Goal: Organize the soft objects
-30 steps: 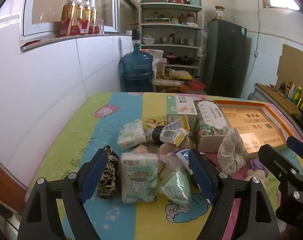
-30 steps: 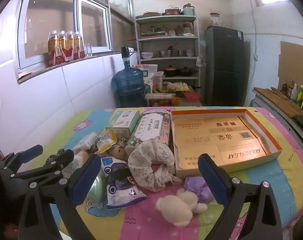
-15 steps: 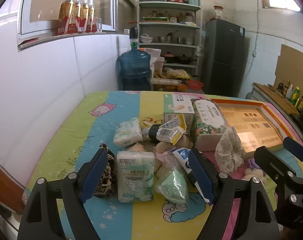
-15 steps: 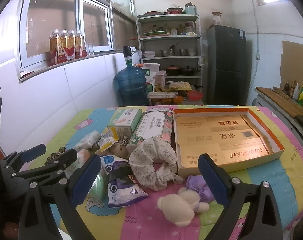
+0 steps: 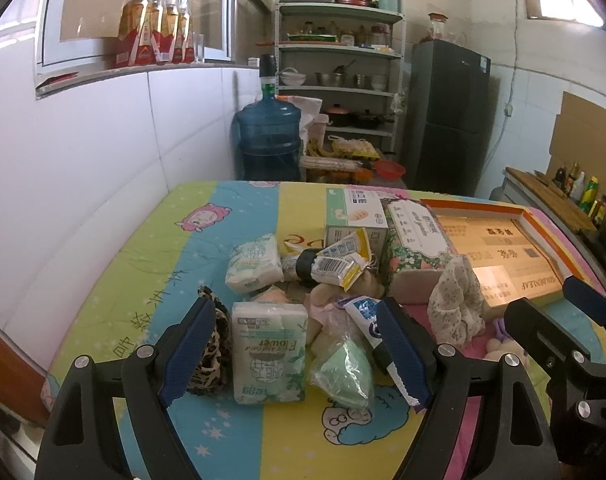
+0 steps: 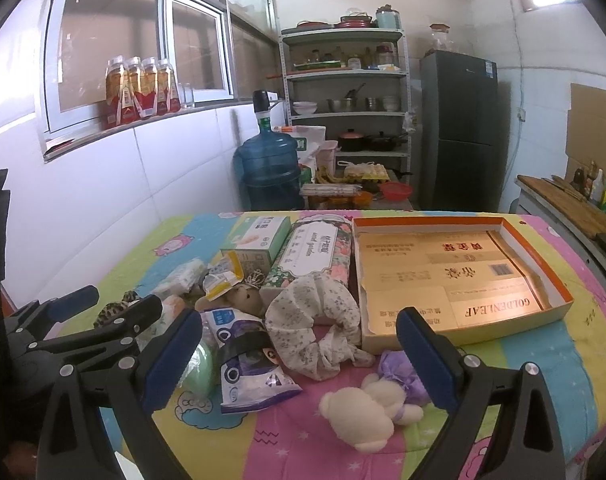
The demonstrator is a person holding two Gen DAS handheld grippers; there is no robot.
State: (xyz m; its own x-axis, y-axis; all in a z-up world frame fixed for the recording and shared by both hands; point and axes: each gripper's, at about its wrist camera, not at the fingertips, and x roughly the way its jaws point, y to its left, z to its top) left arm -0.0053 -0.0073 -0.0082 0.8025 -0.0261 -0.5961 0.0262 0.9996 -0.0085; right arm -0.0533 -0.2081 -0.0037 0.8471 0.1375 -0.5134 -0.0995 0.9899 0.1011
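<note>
Both the left gripper [image 5: 295, 350] and right gripper [image 6: 299, 356] are held wide-jawed above soft goods; tissue pack [image 5: 269, 354] is framed.

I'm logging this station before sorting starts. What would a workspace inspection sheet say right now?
Surface: colourful cartoon-print table cover, crowded at left and centre.
Job's things: cream plush bear, floral fabric scrunchie, white-green tissue pack; all loose.
Clutter: shallow gold cardboard tray, holding nothing.
Grippers: left gripper and right gripper open, holding nothing.
Cables: thin wall wire.
Surroundings: blue water jug, metal shelf rack, dark fridge.
</note>
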